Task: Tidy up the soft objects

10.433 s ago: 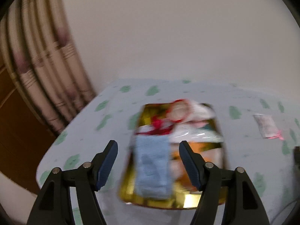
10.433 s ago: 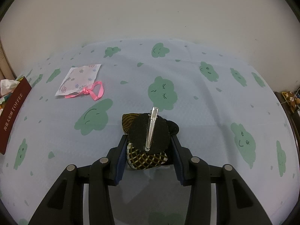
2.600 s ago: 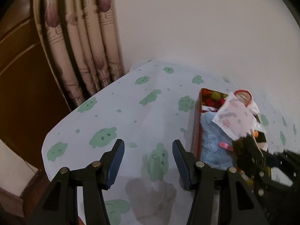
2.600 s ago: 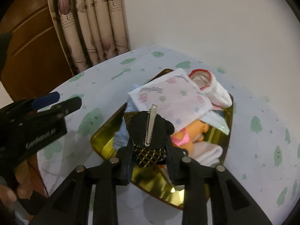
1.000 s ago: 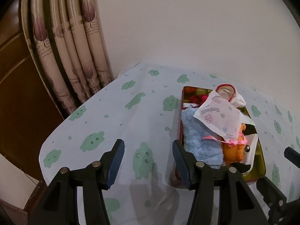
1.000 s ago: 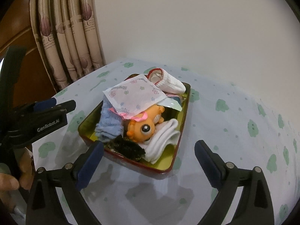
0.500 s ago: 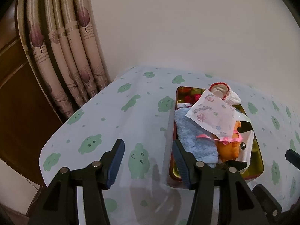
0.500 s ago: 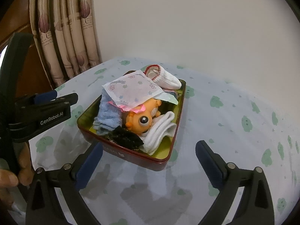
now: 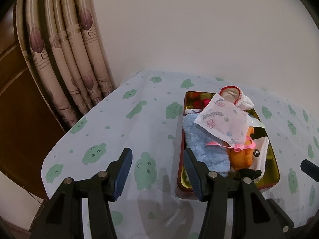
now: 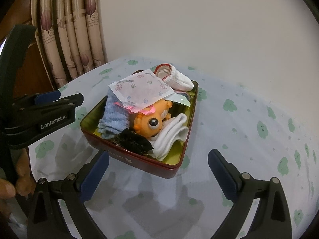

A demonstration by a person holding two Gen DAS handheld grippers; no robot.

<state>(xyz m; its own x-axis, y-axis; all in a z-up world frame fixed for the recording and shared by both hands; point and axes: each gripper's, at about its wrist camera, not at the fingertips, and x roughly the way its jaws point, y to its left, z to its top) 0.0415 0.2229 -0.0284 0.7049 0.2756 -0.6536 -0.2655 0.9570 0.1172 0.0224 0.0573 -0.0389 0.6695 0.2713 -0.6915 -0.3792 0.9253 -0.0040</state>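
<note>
A dark red tin with a gold inside [image 10: 139, 162] [image 9: 276, 168] stands on the cloth-covered table, filled with soft things. A blue towel [image 10: 116, 117] [image 9: 205, 147] lies at its left, with a flowered pouch tied by a pink ribbon [image 10: 139, 89] [image 9: 221, 120] on top. Beside them are an orange plush toy [image 10: 151, 119] [image 9: 242, 156], folded white socks [image 10: 171, 137], a white red-trimmed sock [image 10: 177, 77] [image 9: 237, 97] and a black hair clip bow [image 10: 133, 141] [image 9: 246, 173] at the near edge. My right gripper [image 10: 158, 164] stands wide open just in front of the tin, empty. My left gripper [image 9: 157, 163] is open over the cloth, left of the tin.
A white tablecloth with green cloud faces [image 9: 143, 167] [image 10: 259, 127] covers the table. Patterned curtains [image 9: 65, 49] [image 10: 73, 29] hang at the left by a brown wooden panel, and a pale wall is behind. A person's fingers [image 10: 8, 189] hold the left gripper at the left edge.
Over ten seconds the right gripper carried the black bow to the tin and let it go there. In the last second both views drew back slightly; nothing else moved.
</note>
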